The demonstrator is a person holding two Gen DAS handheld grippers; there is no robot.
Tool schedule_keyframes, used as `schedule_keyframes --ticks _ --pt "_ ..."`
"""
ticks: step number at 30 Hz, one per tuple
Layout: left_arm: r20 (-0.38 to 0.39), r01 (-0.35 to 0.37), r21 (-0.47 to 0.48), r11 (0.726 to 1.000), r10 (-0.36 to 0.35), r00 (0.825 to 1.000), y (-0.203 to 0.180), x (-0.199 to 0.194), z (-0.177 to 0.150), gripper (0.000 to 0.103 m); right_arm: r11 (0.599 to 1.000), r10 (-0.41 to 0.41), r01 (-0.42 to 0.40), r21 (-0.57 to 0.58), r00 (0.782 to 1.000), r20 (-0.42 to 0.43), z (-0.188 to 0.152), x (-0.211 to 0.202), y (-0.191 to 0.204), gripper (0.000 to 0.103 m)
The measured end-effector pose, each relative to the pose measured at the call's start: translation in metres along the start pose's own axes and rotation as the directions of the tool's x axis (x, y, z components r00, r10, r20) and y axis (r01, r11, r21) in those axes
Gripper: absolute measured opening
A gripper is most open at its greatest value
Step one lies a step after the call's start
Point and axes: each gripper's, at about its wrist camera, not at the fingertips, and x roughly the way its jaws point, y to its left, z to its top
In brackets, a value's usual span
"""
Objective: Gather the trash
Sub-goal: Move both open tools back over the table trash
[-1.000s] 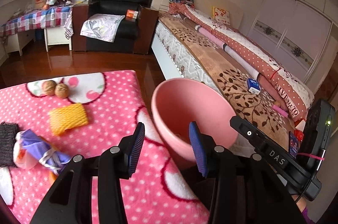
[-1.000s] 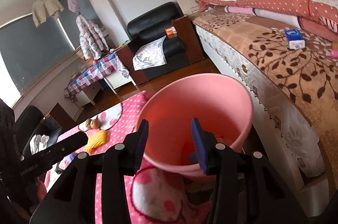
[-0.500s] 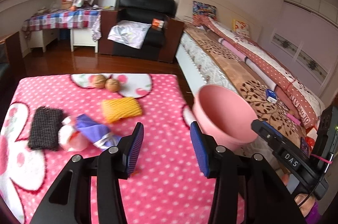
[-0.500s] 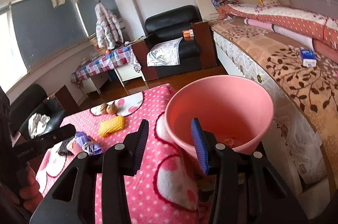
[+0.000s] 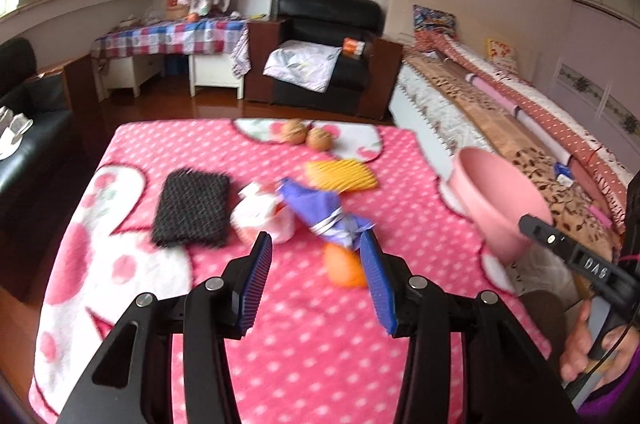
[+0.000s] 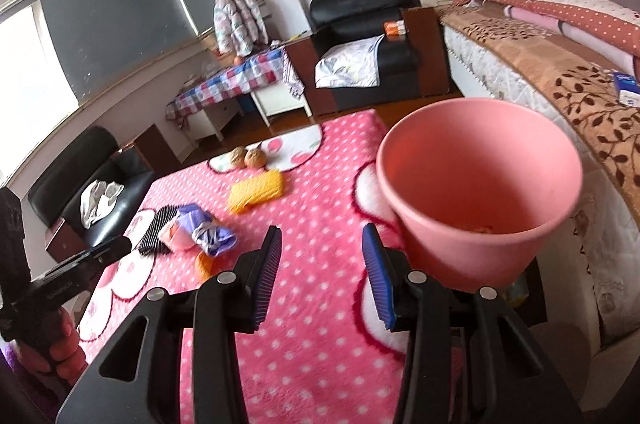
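Left gripper [image 5: 316, 262] agape, empty, hovering over purple wrapper [image 5: 320, 210] and orange piece [image 5: 342, 266] on pink blanket [image 5: 280, 344]. Right gripper [image 6: 320, 270] agape, empty, beside pink bin [image 6: 480, 192]. Step: approach for pick. Next: lower, straddle wrapper, clamp.

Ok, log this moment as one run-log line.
left gripper: open, empty | right gripper: open, empty | pink bin: beside table | purple wrapper: on pink blanket

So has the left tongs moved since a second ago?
Yes. The left tongs swung left, away from the pink bucket, toward the purple wrapper.
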Motion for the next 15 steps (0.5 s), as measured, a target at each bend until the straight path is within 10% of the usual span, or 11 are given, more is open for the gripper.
schedule_keyframes --ticks 15 --pt "-0.034 -0.053 -0.105 0.993 0.05 0.998 0.05 0.015 -0.012 0.045 0.993 0.084 -0.092 -0.073 0.991 -0.106 -0.017 0.03 0.037 0.043"
